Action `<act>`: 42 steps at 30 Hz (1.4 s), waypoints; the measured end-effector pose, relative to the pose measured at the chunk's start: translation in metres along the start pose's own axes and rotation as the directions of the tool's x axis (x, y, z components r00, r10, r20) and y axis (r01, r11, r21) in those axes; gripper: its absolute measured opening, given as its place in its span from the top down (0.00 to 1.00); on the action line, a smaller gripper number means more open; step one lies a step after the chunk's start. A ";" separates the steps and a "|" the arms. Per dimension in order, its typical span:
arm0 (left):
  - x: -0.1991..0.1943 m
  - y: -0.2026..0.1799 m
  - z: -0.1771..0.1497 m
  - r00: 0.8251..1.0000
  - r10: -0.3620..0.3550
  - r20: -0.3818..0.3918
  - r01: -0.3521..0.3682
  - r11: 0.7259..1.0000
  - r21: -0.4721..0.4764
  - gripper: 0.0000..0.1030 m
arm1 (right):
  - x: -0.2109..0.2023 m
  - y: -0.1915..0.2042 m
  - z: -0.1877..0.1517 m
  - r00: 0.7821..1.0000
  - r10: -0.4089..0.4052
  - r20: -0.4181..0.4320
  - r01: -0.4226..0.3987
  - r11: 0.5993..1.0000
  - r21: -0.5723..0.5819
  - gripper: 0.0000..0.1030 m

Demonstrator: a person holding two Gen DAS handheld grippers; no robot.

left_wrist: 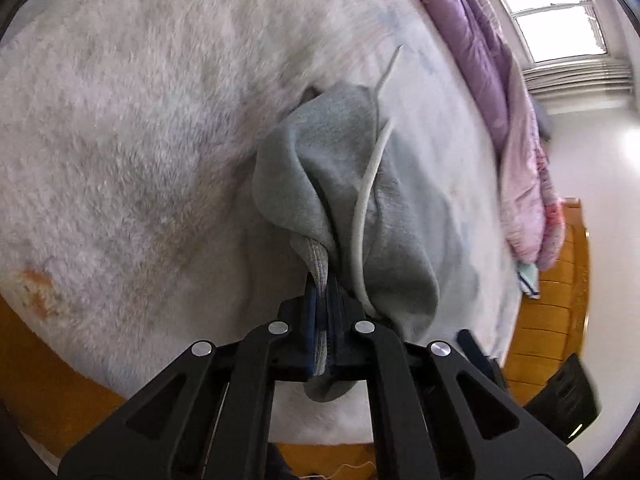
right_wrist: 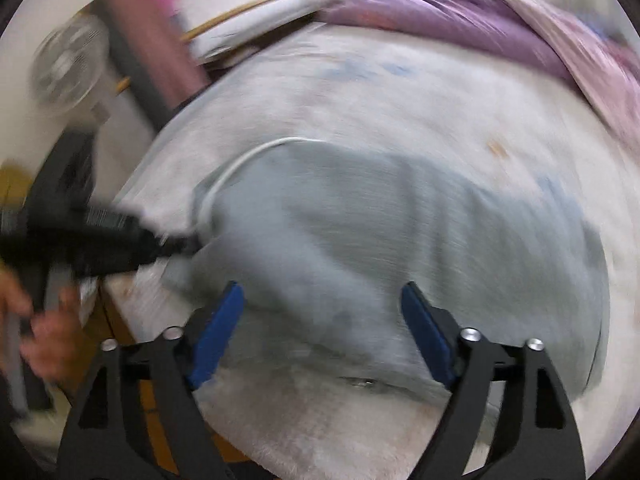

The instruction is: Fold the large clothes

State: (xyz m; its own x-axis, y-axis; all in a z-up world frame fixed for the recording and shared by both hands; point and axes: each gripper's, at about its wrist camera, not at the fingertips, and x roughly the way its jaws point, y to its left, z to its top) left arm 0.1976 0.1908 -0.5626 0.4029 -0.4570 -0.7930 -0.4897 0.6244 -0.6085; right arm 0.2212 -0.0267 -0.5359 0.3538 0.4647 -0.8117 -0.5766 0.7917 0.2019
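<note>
Right wrist view motion-blurred throughout. Fan (right_wrist: 66,66) at 10 o'clock smeared, blades unreadable. Hand (right_wrist: 38,334) at 8 o'clock blurred, cut by edge. Hoodie (left_wrist: 344,200) hem hidden between left gripper (left_wrist: 323,300) pads. Quilt (left_wrist: 516,120) at 2 o'clock cut off by left view's edge.

Left gripper (left_wrist: 323,300): jaws drawn together, blue pads clamped on a ribbed grey hem of the sweatshirt (left_wrist: 344,184), linkage arms folded inward. Seen from the right wrist view, it reaches in from the left edge, with a bare hand (right_wrist: 38,344) below it, blurred. Right gripper (right_wrist: 322,332): jaws spread wide, blue pads (right_wrist: 214,344) well apart, nothing between them, hovering low over the grey fabric.
</note>
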 end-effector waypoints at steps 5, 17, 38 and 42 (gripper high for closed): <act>-0.012 -0.025 0.004 0.999 -0.050 -0.020 0.051 0.998 0.034 0.97 | 0.011 0.039 -0.002 0.998 0.051 0.036 -0.044 0.985 -0.168 0.19; -0.019 -0.058 0.012 0.997 -0.071 0.008 0.070 0.992 0.107 0.92 | 0.063 0.021 0.019 0.998 -0.048 -0.034 0.048 0.999 -0.003 0.76; 0.092 -0.181 -0.042 0.998 0.047 -0.053 -0.024 0.930 0.366 0.26 | -0.078 -0.238 -0.141 0.898 -0.058 0.435 -0.419 0.187 0.889 0.81; 0.140 -0.182 -0.057 0.986 0.108 -0.127 -0.057 0.936 0.348 0.22 | -0.063 -0.266 -0.169 0.971 -0.075 0.227 -0.211 0.172 0.962 0.70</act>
State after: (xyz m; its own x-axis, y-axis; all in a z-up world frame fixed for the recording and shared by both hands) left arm 0.2994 -0.0227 -0.5639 0.2463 -0.4637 -0.8511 -0.2121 0.8310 -0.5142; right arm 0.2274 -0.3333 -0.6315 0.5537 0.4818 -0.6791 0.5347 0.4195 0.7336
